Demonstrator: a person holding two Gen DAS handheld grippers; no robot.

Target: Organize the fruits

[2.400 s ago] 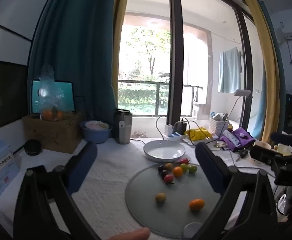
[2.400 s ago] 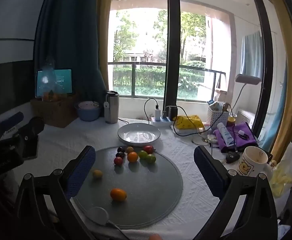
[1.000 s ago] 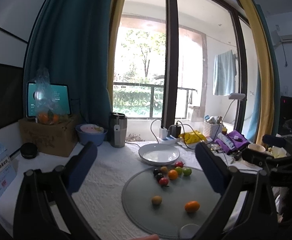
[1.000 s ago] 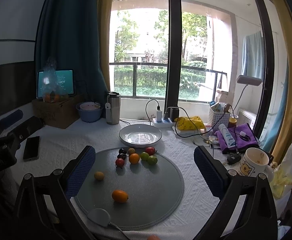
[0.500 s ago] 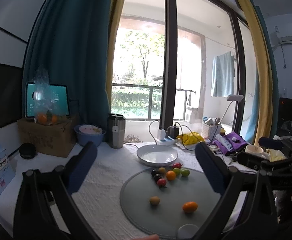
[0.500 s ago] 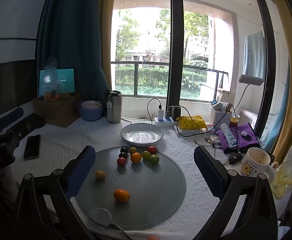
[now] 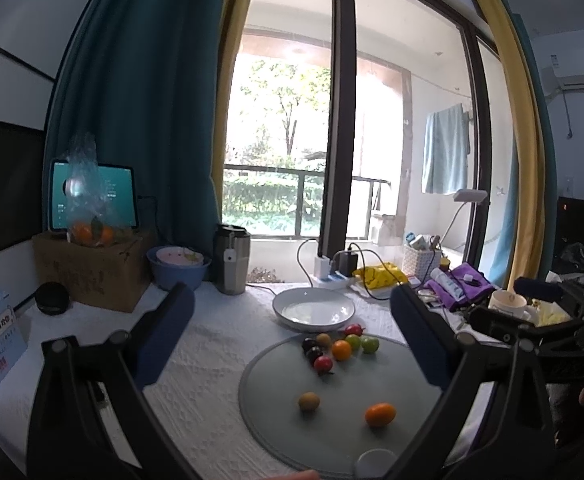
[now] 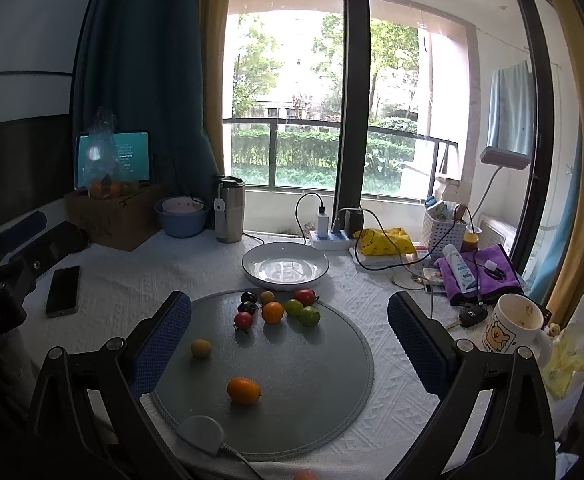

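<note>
A round grey mat [image 8: 316, 384] [image 7: 356, 420] lies on the white tablecloth with small fruits on it. A cluster of several red, dark, orange and green fruits [image 8: 277, 308] [image 7: 338, 346] sits at its far edge. A yellow fruit [image 8: 201, 348] [image 7: 309, 401] and an orange kumquat [image 8: 243, 390] [image 7: 380, 414] lie apart, nearer me. An empty white plate [image 8: 285, 265] [image 7: 313, 309] stands just behind the mat. My left gripper [image 7: 292, 340] and right gripper [image 8: 289, 336] both hover above the table, open and holding nothing.
A steel tumbler [image 8: 229, 209], a blue bowl [image 8: 180, 218] and a cardboard box [image 8: 111, 212] stand at the back left. A phone [image 8: 63, 290] lies left. A power strip [image 8: 330, 238], a purple cloth [image 8: 480, 274] and a mug [image 8: 512, 326] crowd the right.
Both grippers have risen and tilted up slightly, so the table sits lower in both views. The fruits and plate have not moved.
</note>
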